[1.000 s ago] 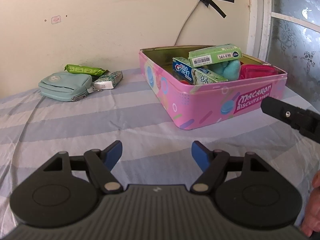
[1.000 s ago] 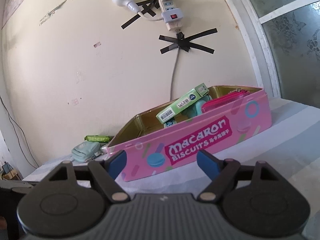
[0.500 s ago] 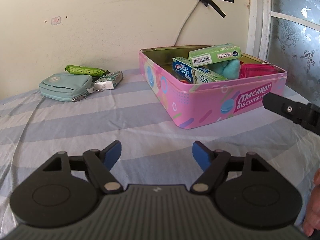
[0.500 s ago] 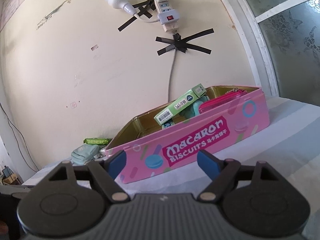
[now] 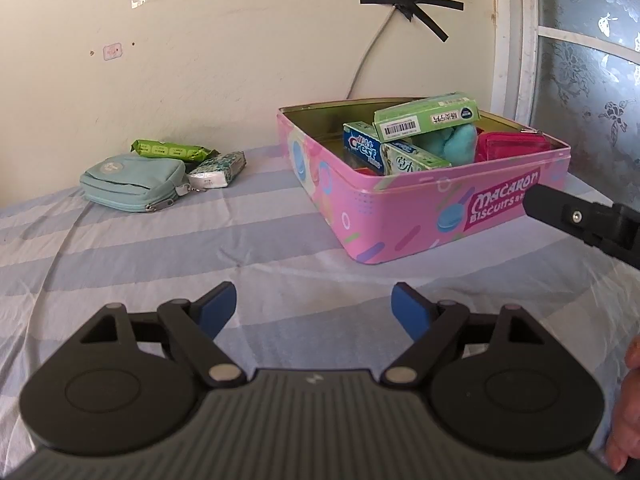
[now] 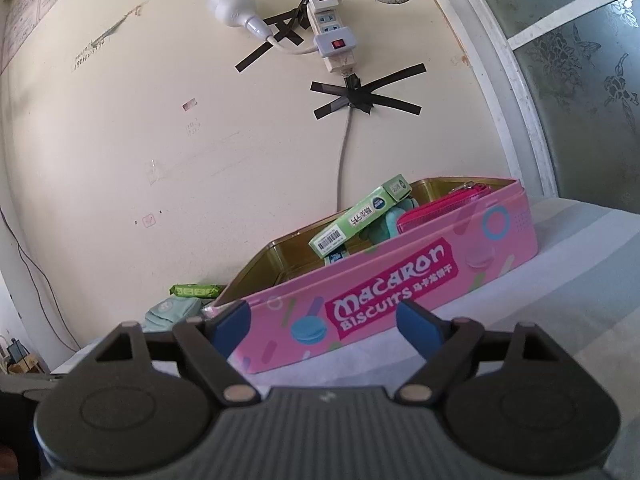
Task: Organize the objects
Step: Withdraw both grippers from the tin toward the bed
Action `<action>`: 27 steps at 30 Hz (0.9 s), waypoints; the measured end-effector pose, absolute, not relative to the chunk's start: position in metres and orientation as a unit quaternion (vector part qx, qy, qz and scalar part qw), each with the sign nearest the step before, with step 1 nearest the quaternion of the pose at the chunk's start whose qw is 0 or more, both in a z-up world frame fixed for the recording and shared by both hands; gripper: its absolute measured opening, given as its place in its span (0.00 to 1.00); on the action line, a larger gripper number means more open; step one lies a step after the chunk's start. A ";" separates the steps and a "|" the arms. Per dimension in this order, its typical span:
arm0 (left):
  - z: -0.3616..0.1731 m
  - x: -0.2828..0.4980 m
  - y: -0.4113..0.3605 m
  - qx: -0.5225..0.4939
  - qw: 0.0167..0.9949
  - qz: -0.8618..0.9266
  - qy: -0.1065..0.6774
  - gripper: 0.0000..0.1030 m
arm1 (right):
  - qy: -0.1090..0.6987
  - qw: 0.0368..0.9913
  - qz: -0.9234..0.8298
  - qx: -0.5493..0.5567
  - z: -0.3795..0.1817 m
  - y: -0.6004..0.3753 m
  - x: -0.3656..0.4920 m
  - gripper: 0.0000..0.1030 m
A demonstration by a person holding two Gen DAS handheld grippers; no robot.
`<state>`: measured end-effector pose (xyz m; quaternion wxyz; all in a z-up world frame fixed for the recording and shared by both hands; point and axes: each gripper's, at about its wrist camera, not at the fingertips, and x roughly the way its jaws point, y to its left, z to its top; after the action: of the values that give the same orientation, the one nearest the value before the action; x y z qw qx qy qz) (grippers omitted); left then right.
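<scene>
While both grippers hover empty, the pink tin (image 5: 404, 216) sits packed.
Left gripper (image 5: 313, 307) and right gripper (image 6: 323, 322) have just been opening wide, nothing between their jaws.

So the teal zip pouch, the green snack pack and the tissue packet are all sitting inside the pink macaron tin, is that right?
No. The teal zip pouch, green snack pack and tissue packet lie outside the pink macaron tin, on the striped bedsheet to its left near the wall, as the left wrist view shows.

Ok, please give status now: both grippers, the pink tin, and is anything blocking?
Left gripper open, jaws just widened, empty. Right gripper open, empty, facing the pink tin. Pouch and two packets outside the tin. Nothing blocking.
</scene>
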<state>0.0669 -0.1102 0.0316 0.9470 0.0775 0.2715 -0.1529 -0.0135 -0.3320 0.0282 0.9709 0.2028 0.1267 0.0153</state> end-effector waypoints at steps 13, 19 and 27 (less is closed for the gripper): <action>0.036 0.072 -0.078 0.062 0.954 -0.126 0.264 0.84 | 0.126 0.979 0.000 0.163 0.035 -0.315 -0.013 0.81; 0.033 0.081 -0.047 0.056 0.957 -0.097 0.266 0.84 | 0.125 0.983 0.043 0.131 0.047 -0.282 -0.008 0.81; 0.032 0.107 0.031 0.033 0.964 -0.018 0.264 0.84 | 0.153 0.975 0.154 0.043 0.065 -0.203 0.028 0.81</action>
<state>0.1069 0.0306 0.0316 0.9637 0.0328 0.2643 -0.0177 0.0284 -0.2030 0.0649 0.9752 0.0428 0.1534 0.1537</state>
